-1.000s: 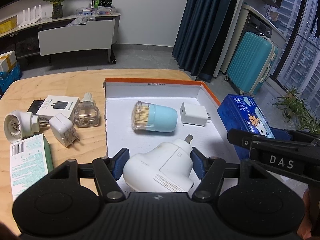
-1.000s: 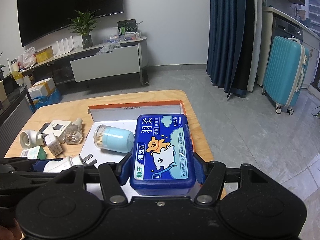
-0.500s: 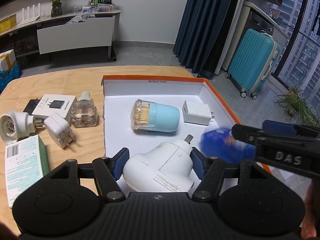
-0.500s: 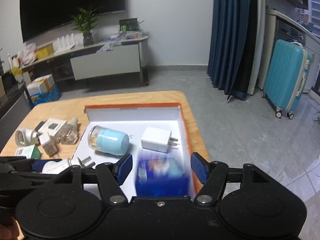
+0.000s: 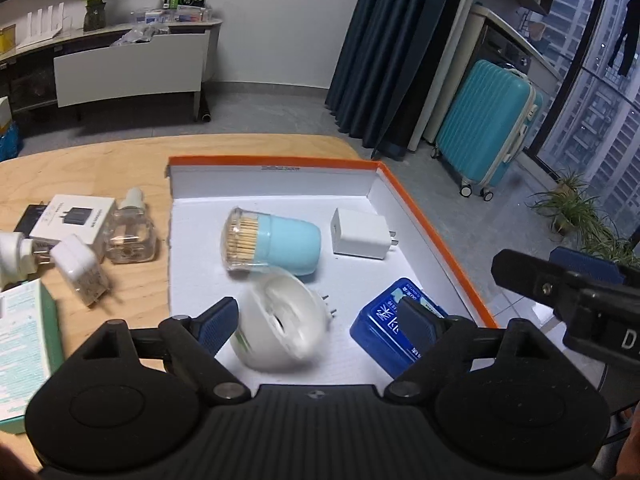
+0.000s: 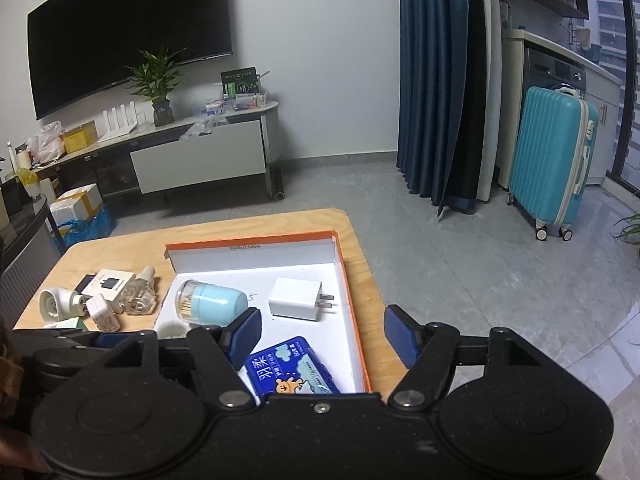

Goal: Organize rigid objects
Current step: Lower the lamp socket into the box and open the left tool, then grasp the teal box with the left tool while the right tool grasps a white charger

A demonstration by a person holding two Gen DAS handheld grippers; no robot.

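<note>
Left wrist view: left gripper fingers are opening, the white plug (blurred) loose between them in the tray. Right gripper fingers are opening too, nothing clamped; the blue box lies in the tray's near right corner on the desk.

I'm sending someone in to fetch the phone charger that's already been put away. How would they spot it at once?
Look at the wooden table and the orange-rimmed white box on it. Inside the box, near its far right corner, lies a white charger cube with two metal prongs, beside the blue toothpick jar. It is the only small, square, plain white item in the box.
</note>
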